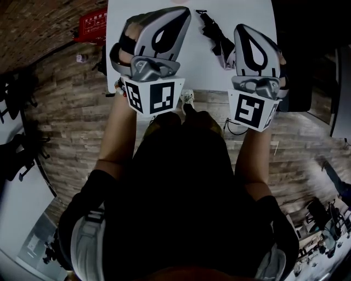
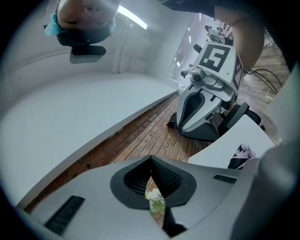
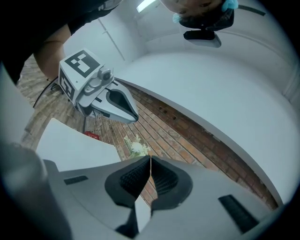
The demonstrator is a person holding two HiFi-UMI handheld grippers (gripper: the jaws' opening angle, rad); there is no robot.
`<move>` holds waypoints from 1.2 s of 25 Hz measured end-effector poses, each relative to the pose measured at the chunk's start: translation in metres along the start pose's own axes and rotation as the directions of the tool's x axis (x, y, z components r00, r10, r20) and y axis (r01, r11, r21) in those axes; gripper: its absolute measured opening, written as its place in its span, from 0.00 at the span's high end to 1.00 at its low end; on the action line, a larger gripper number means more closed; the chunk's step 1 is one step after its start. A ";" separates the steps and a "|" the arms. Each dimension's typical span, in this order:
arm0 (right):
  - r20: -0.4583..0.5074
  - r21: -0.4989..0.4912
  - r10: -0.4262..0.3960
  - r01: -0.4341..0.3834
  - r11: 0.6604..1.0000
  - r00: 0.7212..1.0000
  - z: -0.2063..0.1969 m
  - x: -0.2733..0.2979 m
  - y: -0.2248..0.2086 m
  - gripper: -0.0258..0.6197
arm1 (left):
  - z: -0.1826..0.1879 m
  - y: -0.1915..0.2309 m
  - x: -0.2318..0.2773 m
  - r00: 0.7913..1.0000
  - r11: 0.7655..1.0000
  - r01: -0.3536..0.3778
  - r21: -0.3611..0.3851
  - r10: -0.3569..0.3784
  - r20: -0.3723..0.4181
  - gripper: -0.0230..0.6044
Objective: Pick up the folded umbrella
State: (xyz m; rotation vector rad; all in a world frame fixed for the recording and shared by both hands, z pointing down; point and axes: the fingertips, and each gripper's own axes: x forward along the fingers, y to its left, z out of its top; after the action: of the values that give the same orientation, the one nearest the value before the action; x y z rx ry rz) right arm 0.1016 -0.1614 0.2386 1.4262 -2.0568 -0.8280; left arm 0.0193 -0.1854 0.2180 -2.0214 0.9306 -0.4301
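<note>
Since the left claw (image 1: 185,12) and right claw (image 1: 239,28) both hang pinched shut and empty over the white table (image 1: 197,71), with the folded umbrella (image 1: 211,33) lying between them nearer the right, I reckon a closed tip would only shove it away.

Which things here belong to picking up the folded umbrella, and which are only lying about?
For the job:
- folded umbrella, lying on the white table
- left gripper, shut and empty
- right gripper, shut and empty

Only lying about:
- red item on the brick floor
- small white-green clump on that floor
</note>
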 end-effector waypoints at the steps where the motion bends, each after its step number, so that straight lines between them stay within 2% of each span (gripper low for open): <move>1: -0.004 0.001 0.005 -0.005 1.000 1.000 -0.004 0.002 0.000 0.91 | -0.001 -0.003 0.004 1.000 1.000 0.004 0.001 -0.004 -0.001 0.94; 8: 0.002 0.021 0.023 -0.023 1.000 1.000 -0.024 0.013 -0.007 0.91 | -0.004 -0.020 0.028 1.000 1.000 0.028 0.001 -0.028 -0.008 0.94; 22: 0.037 0.074 0.046 -0.049 0.996 0.998 -0.030 0.015 -0.005 0.91 | -0.001 -0.031 0.033 0.998 0.999 0.051 0.004 -0.051 -0.034 0.94; 30: -0.002 0.085 0.038 -0.037 0.996 0.999 -0.038 0.013 -0.008 0.91 | -0.002 -0.034 0.038 0.998 0.998 0.066 -0.001 -0.066 -0.018 0.94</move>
State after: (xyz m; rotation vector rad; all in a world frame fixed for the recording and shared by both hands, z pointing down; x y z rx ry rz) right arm 0.1286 -0.1832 0.2600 1.4280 -2.1324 -0.7295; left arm 0.0591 -0.2025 0.2452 -2.0562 0.8769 -0.4855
